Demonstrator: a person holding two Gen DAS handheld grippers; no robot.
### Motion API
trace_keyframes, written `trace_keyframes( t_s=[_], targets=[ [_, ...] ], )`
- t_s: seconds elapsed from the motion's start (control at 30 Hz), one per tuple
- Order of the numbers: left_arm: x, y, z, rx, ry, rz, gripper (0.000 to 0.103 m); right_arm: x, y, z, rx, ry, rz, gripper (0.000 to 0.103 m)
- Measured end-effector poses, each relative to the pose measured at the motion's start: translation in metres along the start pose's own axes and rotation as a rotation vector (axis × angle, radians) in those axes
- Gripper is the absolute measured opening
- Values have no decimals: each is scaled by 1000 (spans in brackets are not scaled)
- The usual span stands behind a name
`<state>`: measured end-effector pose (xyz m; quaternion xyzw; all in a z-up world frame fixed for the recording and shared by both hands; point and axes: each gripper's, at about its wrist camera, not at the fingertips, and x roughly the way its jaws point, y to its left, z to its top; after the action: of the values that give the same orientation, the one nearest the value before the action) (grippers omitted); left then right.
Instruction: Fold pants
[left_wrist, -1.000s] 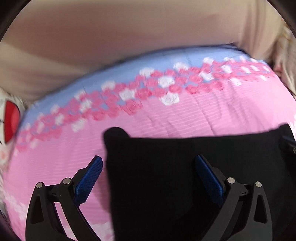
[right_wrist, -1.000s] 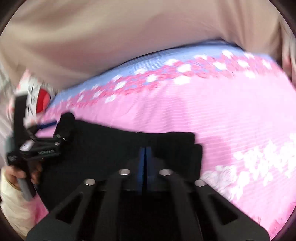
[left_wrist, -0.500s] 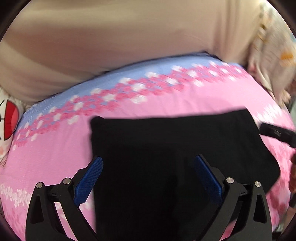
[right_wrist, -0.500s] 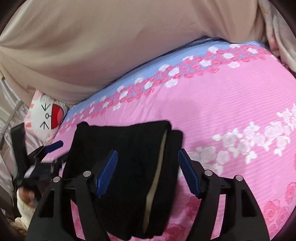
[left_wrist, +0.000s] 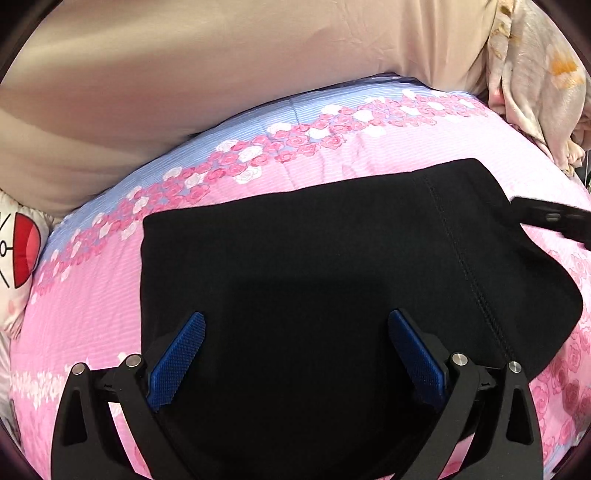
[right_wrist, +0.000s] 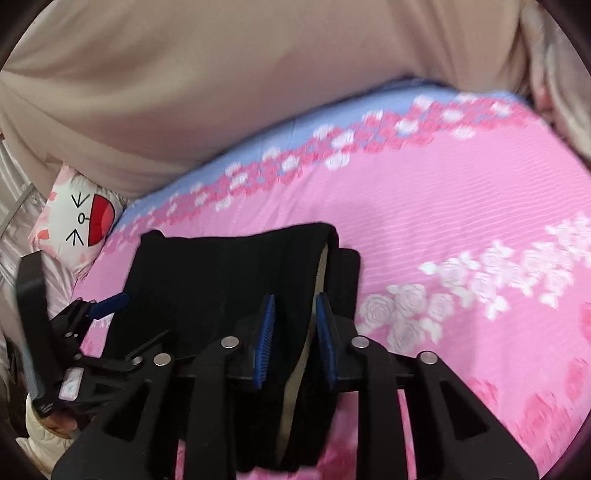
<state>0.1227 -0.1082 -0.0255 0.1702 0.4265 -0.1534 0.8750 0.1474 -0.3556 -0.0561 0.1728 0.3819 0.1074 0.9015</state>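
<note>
Presently, left hand-held gripper (left_wrist: 295, 354) spread wide above folded black pants (left_wrist: 314, 266) on pink bed (left_wrist: 85, 295), right hand-held gripper (right_wrist: 295, 332) narrowed astride their edge ahead.

Your pants (left_wrist: 314, 258) are matt black cloth, smooth and dense, with one raised stitched seam (left_wrist: 465, 266) running down them; in the right wrist view a pale beige lining shows at the open edge. They lie on a bedsheet (left_wrist: 92, 295) of thin printed cloth, pink and blue with roses, finely ribbed with faint horizontal lines. The cover (left_wrist: 184, 92) behind it is plain beige cloth with a soft sheen and loose folds. Your left tool (left_wrist: 295, 354) has matt black plastic arms, shiny metal pins, and blue pads (left_wrist: 177, 354) with a fine knurled, rubbery grain. Your right tool (right_wrist: 293, 336) looks the same. The cartoon pillow (right_wrist: 74, 221) is smooth printed cloth.
</note>
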Motion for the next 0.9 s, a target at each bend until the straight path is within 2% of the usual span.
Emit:
trace_keyframes(
  t_s=[0.1,0.17,0.27,0.37,0.43,0.47,0.5,0.53,0.57,0.63,0.77,0.9],
  targets=[
    [-2,1,-5,-13,-1,0,98,-19,16,-17,-16,-6,13,37],
    [-4,0,-7,-20,-3,2,98,-19,30,-34,-47,25,18,37],
    [-5,2,-9,-28,-2,-2,98,-5,36,-54,-125,58,-70,37],
    [-6,2,-12,-28,-2,-5,98,2,20,-60,-60,62,-38,39],
    [-10,4,-14,-32,-5,0,98,-11,27,-53,-58,45,-58,40],
    [-15,7,-15,-45,-12,-5,98,-16,30,-51,-63,31,-70,49],
    [-22,14,-17,-63,-24,-18,98,-25,32,-49,-72,6,-86,66],
    [-28,20,-19,-83,-38,-31,98,-34,32,-49,-78,-16,-106,73],
    [-33,28,-21,-107,-45,-45,98,-37,31,-49,-79,-23,-116,74],
    [-39,51,-29,-169,-38,-63,98,-43,21,-51,-53,-13,-130,74],
    [-35,89,-54,-255,4,-70,98,-42,-3,-59,57,18,-102,74],
    [-26,107,-77,-310,53,-55,98,-44,5,-61,50,26,-73,75]
  ],
)
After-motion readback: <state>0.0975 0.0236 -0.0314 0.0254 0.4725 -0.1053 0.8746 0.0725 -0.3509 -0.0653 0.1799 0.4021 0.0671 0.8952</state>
